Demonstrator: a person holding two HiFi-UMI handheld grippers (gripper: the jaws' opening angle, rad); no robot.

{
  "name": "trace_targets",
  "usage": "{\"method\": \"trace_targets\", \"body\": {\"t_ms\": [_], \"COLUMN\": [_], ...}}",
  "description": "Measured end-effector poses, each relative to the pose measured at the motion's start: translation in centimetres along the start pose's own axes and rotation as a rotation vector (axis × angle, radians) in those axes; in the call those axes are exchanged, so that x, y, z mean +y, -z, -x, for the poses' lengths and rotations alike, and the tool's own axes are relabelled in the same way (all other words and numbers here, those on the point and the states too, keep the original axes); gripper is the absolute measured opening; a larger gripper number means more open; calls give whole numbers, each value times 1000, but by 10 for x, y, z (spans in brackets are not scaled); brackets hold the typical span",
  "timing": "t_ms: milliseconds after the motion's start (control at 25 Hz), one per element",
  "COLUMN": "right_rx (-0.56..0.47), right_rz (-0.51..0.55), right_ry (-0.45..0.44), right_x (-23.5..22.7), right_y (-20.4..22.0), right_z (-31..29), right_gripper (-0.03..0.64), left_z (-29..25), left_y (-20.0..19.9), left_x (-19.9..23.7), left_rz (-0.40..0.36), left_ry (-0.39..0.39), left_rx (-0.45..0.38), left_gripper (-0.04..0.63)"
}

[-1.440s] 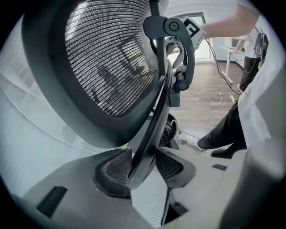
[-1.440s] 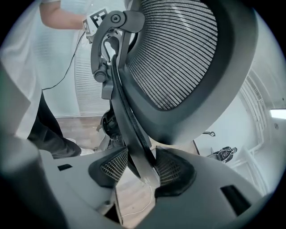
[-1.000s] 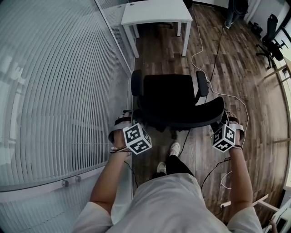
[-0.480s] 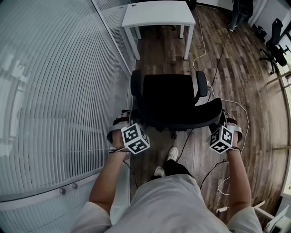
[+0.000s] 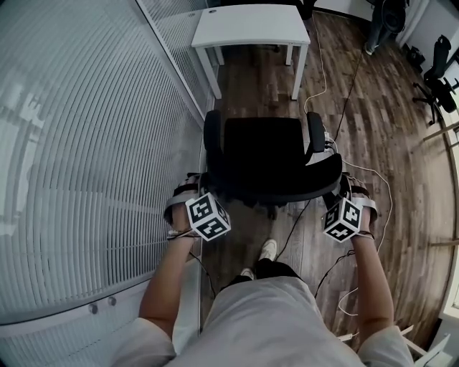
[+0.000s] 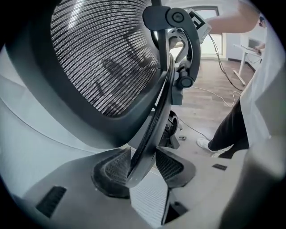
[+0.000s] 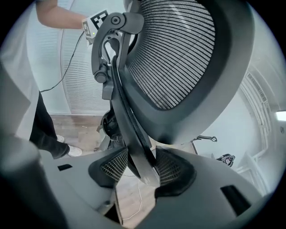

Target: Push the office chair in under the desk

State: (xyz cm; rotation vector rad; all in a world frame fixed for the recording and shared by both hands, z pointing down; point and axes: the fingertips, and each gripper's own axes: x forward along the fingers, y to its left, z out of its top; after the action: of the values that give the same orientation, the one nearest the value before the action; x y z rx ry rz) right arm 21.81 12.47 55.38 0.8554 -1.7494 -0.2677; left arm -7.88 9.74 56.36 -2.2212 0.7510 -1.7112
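A black office chair (image 5: 265,154) stands on the wood floor with its seat facing the white desk (image 5: 247,25) at the top of the head view; a gap of floor separates them. My left gripper (image 5: 203,188) is shut on the left edge of the chair's mesh backrest (image 6: 107,58), and the backrest's rim (image 6: 147,138) runs between the pads of the left gripper (image 6: 143,167). My right gripper (image 5: 343,190) is shut on the right edge; in its own view the rim (image 7: 132,134) is clamped between the pads of the right gripper (image 7: 138,169).
A glass wall with blinds (image 5: 86,143) runs close along the chair's left side. Cables (image 5: 373,175) trail over the floor to the right. Another black chair (image 5: 439,68) and a standing person (image 5: 384,21) are at the far right. The desk's legs (image 5: 297,68) frame its opening.
The chair and both grippers have moved forward towards the desk, and the person has stepped after them. Both grips stay the same.
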Motion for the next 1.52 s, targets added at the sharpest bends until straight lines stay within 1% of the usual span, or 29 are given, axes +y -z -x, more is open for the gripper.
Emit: {"method": "trace_targets", "body": {"t_ms": [400, 1080, 1520], "right_rx": [-12, -12, -17], "right_rz": [14, -5, 2], "right_ry": [-8, 7, -3], "right_x": [-35, -79, -123], "right_y": [-5, -13, -25], "right_z": [-25, -68, -105], "right_gripper": [206, 207, 207], "left_z": [-20, -59, -88], "left_y": [-12, -23, -32], "left_x": [35, 81, 129], "left_rz": [21, 17, 18], "left_ry": [-6, -14, -10], "left_rx": [31, 15, 21], "left_gripper": [181, 183, 183]}}
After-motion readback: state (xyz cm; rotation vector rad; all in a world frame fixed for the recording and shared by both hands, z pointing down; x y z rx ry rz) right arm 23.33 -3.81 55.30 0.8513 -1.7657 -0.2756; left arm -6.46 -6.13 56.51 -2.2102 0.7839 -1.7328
